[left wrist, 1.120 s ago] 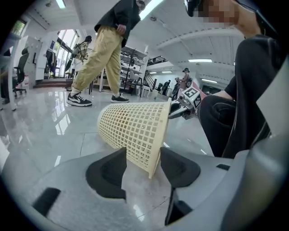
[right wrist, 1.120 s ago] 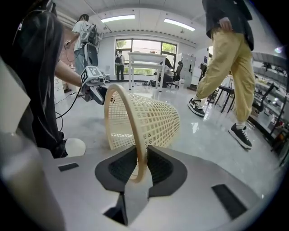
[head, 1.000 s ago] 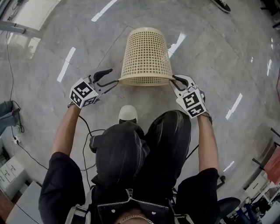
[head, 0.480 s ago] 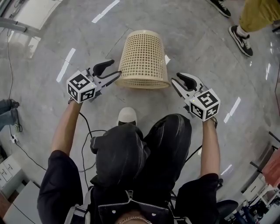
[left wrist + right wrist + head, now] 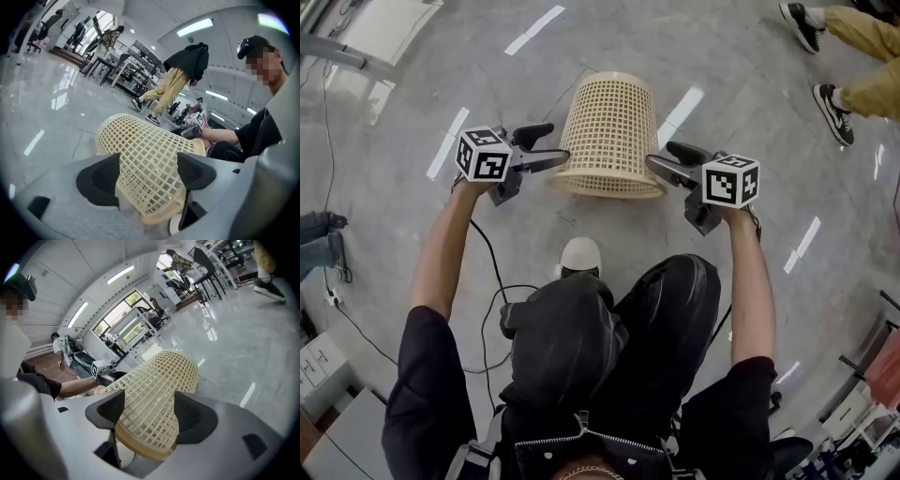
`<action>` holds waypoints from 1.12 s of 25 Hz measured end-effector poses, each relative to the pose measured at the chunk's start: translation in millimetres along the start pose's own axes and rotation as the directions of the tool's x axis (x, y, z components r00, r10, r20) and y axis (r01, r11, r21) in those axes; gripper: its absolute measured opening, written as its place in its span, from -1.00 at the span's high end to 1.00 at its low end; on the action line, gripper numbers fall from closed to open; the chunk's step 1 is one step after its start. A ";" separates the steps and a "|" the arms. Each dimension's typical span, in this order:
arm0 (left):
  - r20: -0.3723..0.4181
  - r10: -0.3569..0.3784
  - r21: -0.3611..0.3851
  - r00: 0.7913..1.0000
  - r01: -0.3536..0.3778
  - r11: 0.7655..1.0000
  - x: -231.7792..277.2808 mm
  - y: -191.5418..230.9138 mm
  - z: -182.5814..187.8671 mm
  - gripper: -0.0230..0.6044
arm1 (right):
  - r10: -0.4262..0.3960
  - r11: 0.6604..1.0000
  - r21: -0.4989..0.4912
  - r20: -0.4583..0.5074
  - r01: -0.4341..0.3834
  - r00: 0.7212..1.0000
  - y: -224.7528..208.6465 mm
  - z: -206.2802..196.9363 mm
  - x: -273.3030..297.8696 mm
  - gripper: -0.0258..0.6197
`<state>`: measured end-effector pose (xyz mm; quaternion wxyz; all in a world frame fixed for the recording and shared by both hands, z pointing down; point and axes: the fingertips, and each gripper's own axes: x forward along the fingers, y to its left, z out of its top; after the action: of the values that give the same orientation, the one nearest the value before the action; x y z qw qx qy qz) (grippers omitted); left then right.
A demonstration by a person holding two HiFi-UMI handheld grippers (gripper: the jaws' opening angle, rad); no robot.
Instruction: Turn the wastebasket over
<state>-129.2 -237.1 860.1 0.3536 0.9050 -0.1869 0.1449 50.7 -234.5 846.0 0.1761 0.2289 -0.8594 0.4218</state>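
The wastebasket [image 5: 611, 127], a cream plastic lattice, stands on the grey floor mouth down, its wide rim towards me. My left gripper [image 5: 548, 148] hangs beside the rim's left side and my right gripper [image 5: 661, 159] beside its right side. The jaws of both have just been opening and now stand open, and neither gripper grips the rim. In the left gripper view the wastebasket [image 5: 140, 150] shows beyond the spread jaws of the left gripper [image 5: 147, 171]. In the right gripper view the right gripper [image 5: 149, 411] likewise frames the wastebasket [image 5: 159, 380].
My white shoe [image 5: 579, 255] rests on the floor just short of the basket, and a black cable [image 5: 487, 281] runs at my left. A person in tan trousers [image 5: 862, 56] walks at the upper right. Desks and chairs [image 5: 117, 70] stand farther off.
Both grippers let go of the basket's rim, rolled and opened wide. The basket stays mouth down on the floor. A passer-by's legs came into view at the upper right.
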 end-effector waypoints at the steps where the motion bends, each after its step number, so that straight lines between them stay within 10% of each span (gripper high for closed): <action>1: -0.001 -0.020 -0.016 1.000 0.020 1.000 -0.2 1.6 -1.9 -0.27 | 0.012 1.000 0.021 -0.016 -0.012 1.000 -1.8 -4.1 2.7 -0.04; 12: 0.068 -0.237 -0.148 0.969 0.245 0.958 8.4 1.1 -9.7 -0.34 | 0.200 0.931 0.318 -0.025 -0.182 0.980 -12.4 -23.7 13.3 -0.10; 28: 0.114 -0.227 -0.071 0.967 0.236 0.969 15.8 -0.8 5.5 -0.34 | 0.185 0.953 0.230 0.080 -0.198 0.980 -17.4 -0.2 6.0 -0.10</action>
<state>-114.1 -244.1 862.0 0.3957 0.9113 -0.1042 0.0466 55.1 -245.1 860.3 0.0812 0.1760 -0.8259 0.5295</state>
